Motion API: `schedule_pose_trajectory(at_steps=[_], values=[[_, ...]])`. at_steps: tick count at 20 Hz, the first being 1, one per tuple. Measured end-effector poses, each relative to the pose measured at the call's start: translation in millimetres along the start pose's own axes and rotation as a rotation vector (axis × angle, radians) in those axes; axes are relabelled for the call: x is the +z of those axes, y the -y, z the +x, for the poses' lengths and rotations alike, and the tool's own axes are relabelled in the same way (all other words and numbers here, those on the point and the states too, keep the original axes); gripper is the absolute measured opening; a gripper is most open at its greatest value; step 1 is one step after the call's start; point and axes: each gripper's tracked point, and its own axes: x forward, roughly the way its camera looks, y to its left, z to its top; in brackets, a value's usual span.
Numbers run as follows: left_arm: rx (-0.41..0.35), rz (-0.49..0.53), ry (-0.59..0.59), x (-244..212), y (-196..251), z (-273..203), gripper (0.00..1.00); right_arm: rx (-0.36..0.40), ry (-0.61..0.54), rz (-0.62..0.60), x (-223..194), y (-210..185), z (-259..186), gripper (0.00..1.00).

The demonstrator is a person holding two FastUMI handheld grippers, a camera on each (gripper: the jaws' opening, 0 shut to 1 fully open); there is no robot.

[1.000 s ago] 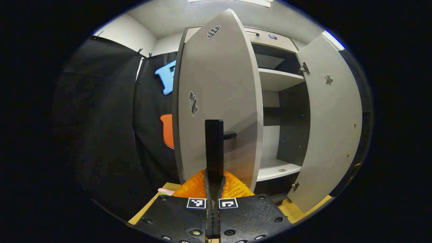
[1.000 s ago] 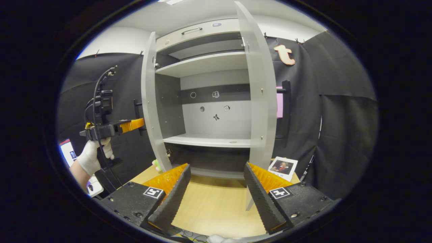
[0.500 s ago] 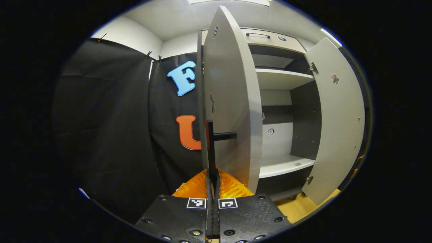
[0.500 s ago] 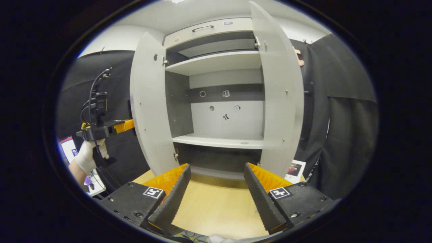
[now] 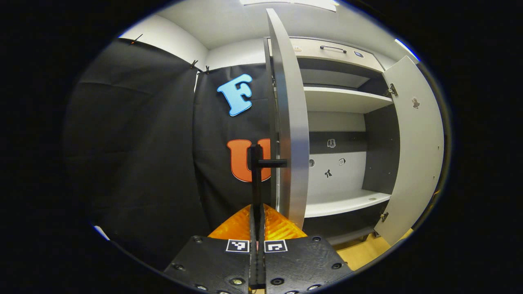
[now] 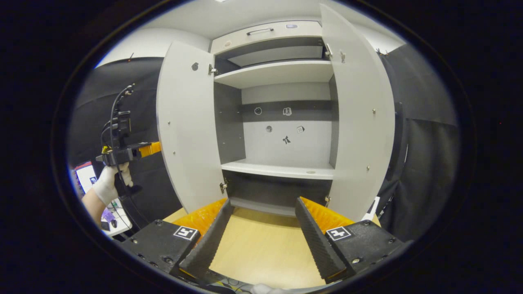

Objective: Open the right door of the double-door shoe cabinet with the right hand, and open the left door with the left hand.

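2 doors (image 6: 186, 122) open, 2 shelves (image 6: 278, 73), 2 grippers (image 6: 261, 241), 1 cabinet (image 6: 282, 30).

Black gripper bodies with round recessed screws along the upper plates – one square black-and-white marker tile per side, beside ribbed orange housings. Left gripper (image 5: 257, 228); right gripper (image 6: 261, 241), fingers (image 6: 206, 249) with ridged inner faces. Farther off in the right gripper view: white glove on the hand (image 6: 108, 181) – black cables looping above the handle.
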Motion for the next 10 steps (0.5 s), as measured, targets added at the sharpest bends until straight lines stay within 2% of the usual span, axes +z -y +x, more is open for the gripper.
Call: schedule_pose_trajectory(at_steps=[1, 2, 10], values=[[-0.007, -0.006, -0.001, -0.6, -4.5, 0.2, 0.08, 0.001, 0.000, 0.001, -0.2, -2.3, -0.1, 0.99], [-0.016, -0.024, -0.004, -1.8, -8.8, 1.5, 0.00, 0.002, 0.001, 0.001, 0.1, -4.6, 0.1, 0.99], [-0.033, -0.005, -0.008, -2.1, -8.1, 1.5, 0.00, -0.010, 0.004, 0.002, -1.3, -14.0, -8.2, 0.99]])
